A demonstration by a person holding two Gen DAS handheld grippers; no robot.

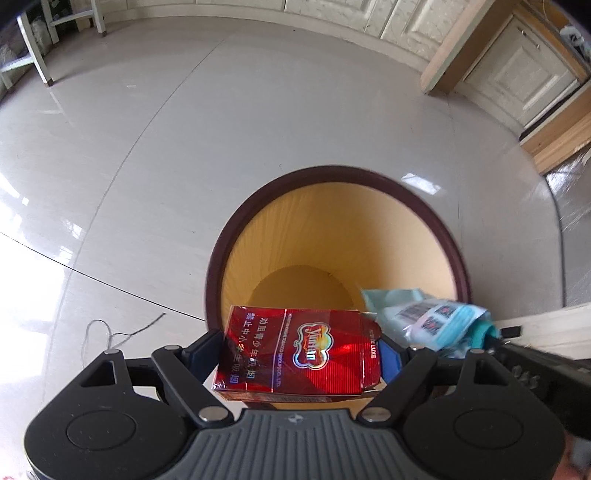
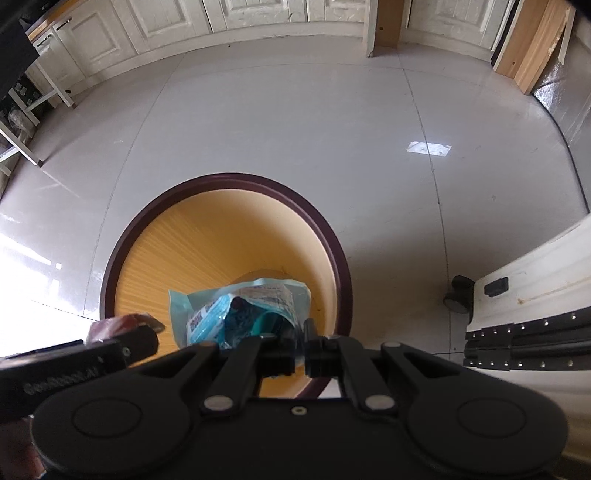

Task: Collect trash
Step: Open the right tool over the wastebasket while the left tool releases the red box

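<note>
A round bin [image 1: 436,221] with a dark brown rim and yellow inside stands on the floor below both grippers; nothing lies on its visible bottom. My left gripper [image 1: 299,354] is shut on a red cigarette pack [image 1: 295,354], holding it by its two ends over the bin's near rim. In the right wrist view the same bin [image 2: 125,229] lies under my right gripper [image 2: 301,345], which is shut on a crumpled pale blue plastic wrapper [image 2: 240,306] hanging over the bin's opening. That wrapper [image 1: 428,317] also shows at the right of the left wrist view.
Glossy grey floor tiles [image 2: 295,129] surround the bin. White cabinets [image 2: 258,14] and wooden door frames [image 1: 454,44] line the far wall. A white-legged stand [image 1: 37,55] is at the far left. A white furniture piece [image 2: 535,280] with a caster [image 2: 460,295] stands right of the bin. A thin thread [image 1: 110,328] lies on the floor.
</note>
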